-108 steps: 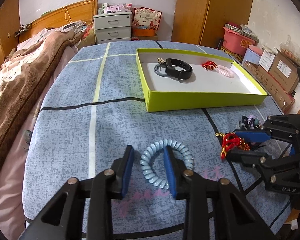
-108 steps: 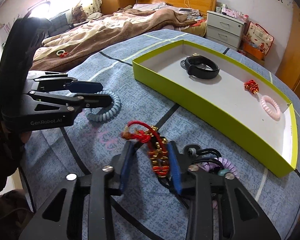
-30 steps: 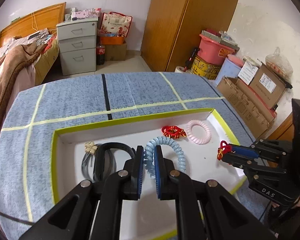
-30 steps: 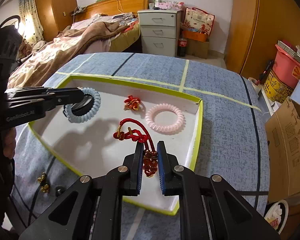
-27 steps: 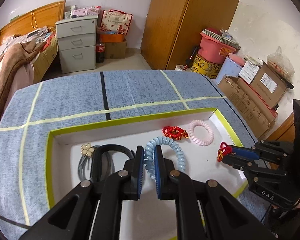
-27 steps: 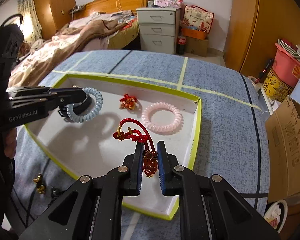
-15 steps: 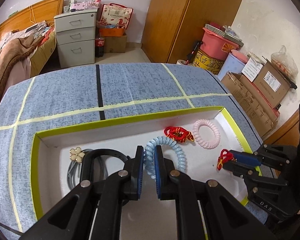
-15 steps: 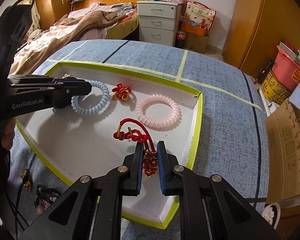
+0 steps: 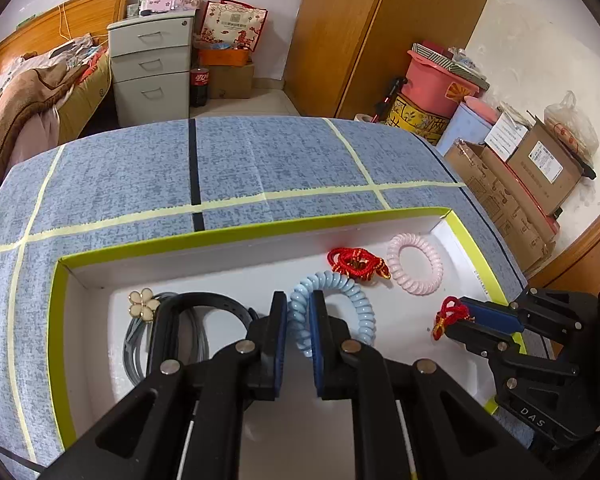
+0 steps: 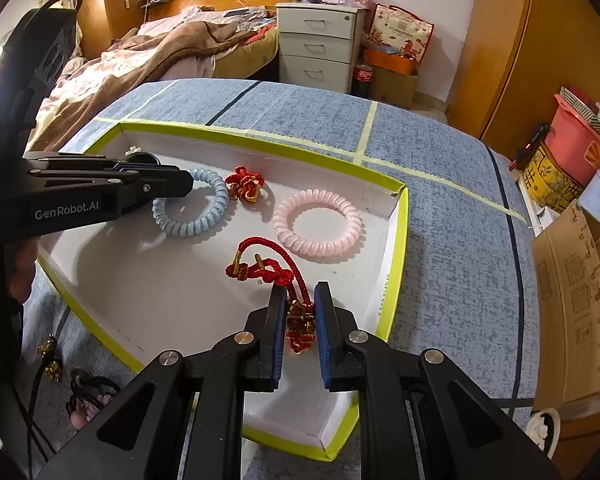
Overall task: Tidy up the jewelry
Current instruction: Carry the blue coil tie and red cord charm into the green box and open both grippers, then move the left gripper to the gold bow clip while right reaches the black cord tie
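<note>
1. Pinching the blue coil hair tie (image 9: 332,308), the left gripper (image 9: 298,320) has its pads tight on the near loop, low inside the green-rimmed tray (image 9: 260,232).
2. Clamped on a red cord bracelet (image 10: 276,272), the right gripper (image 10: 300,320) hangs over the tray's near corner, beside the pink coil hair tie (image 10: 318,222).

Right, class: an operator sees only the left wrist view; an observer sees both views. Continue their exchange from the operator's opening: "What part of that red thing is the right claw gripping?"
Observer: The right claw is shut on the beaded end of the red cord bracelet; its knotted loop sticks out ahead over the tray.
Operator: Is anything outside the tray?
Observer: Yes, a gold charm lies on the table by the tray's near wall.
Operator: Only that?
Observer: No, a black hair tie with pale beads lies beside it.
</note>
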Demonstrator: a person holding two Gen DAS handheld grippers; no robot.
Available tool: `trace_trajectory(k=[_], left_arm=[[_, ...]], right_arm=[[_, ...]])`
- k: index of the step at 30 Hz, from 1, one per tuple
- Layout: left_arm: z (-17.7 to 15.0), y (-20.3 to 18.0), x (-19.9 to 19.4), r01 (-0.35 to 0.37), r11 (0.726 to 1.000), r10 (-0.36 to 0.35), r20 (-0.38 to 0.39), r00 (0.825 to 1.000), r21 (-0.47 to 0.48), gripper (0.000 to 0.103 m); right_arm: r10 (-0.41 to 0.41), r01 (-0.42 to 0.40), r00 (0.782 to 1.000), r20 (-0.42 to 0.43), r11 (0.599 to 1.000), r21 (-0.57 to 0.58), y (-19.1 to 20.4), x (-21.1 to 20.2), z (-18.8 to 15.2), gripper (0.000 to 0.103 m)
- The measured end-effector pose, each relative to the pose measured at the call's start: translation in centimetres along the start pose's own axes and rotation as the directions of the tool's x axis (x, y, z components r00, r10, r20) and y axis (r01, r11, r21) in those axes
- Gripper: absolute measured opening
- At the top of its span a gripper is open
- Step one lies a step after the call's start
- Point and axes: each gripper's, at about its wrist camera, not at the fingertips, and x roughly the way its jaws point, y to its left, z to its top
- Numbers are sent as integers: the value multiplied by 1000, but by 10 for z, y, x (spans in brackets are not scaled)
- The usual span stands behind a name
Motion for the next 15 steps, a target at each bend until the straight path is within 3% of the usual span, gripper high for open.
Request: trace_trajectory(k=[3, 5, 12, 15], left_arm=[[0, 0, 0, 1, 1000, -1, 1, 1000, -1, 15], [0, -1, -2, 7, 1000, -7, 4, 1000, 1, 26], [0, -3, -6, 2, 1000, -2, 10, 1000, -2, 28], [-1, -5, -12, 7, 1000, -7, 20, 1000, 6, 34]], right_arm=[[40, -40, 999, 2, 999, 16, -2, 0, 0, 21], [56, -56, 998, 10, 998, 25, -3, -1, 0, 25], [75, -76, 997, 25, 996, 35, -3, -4, 2, 25], [91, -92, 996, 25, 995, 45, -4, -5, 2, 26]])
